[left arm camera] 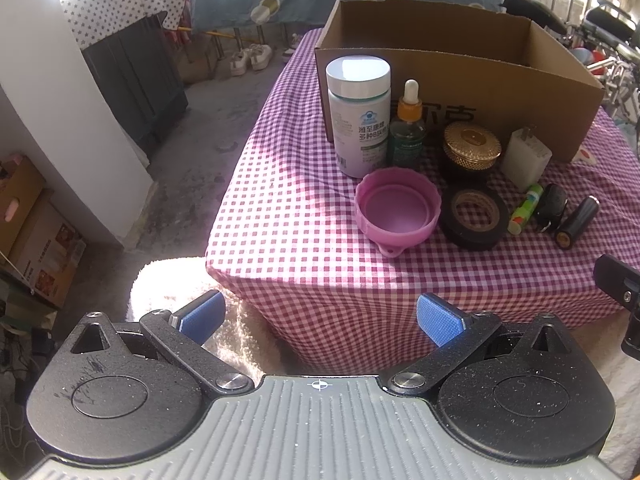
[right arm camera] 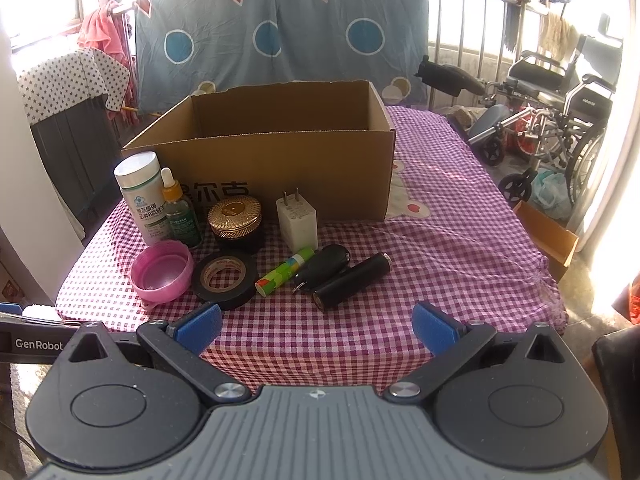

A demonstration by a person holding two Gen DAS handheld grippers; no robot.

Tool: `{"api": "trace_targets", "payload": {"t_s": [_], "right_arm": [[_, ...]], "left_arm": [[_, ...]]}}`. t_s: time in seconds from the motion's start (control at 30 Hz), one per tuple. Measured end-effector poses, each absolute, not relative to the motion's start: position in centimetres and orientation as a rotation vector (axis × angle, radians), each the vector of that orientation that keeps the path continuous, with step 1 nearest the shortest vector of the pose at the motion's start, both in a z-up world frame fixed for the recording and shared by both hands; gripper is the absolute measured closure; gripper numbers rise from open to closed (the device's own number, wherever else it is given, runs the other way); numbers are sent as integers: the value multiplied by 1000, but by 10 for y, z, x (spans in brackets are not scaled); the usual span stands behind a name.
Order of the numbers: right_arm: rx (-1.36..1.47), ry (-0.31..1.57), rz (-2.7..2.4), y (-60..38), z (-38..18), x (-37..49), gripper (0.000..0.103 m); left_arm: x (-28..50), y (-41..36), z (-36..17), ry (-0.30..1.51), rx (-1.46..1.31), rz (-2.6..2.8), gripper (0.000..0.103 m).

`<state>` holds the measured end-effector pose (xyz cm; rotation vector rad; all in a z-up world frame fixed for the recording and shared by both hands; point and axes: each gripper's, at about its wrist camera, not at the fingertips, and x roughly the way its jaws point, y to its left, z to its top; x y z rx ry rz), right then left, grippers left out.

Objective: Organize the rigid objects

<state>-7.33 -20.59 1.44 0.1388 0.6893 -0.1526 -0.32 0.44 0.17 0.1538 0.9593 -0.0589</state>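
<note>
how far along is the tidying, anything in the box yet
Nothing looks done: what shows of the inside of the cardboard box is bare. Nothing is in hand either; the left gripper and right gripper are both open, short of the table. Left to do: the white bottle, dropper bottle, gold-lidded jar, charger, pink lid, tape roll and the rest.

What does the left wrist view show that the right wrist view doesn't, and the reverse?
Only the left wrist view: shoes on the floor and stacked boxes by the wall. Only the right wrist view: a wheelchair and the cardboard box's far inner wall. Both share the checked tablecloth, white bottle, dropper bottle, pink cup, tape roll, charger, and open, empty left gripper and right gripper.
</note>
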Motion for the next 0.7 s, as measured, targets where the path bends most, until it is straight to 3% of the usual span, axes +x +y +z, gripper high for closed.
{"api": "trace_targets", "payload": {"t_s": [0.7], "right_arm": [[123,678,-146,-203,16,-72,0]], "left_arm": [[-3,5,1,963,166,-44,1]]}}
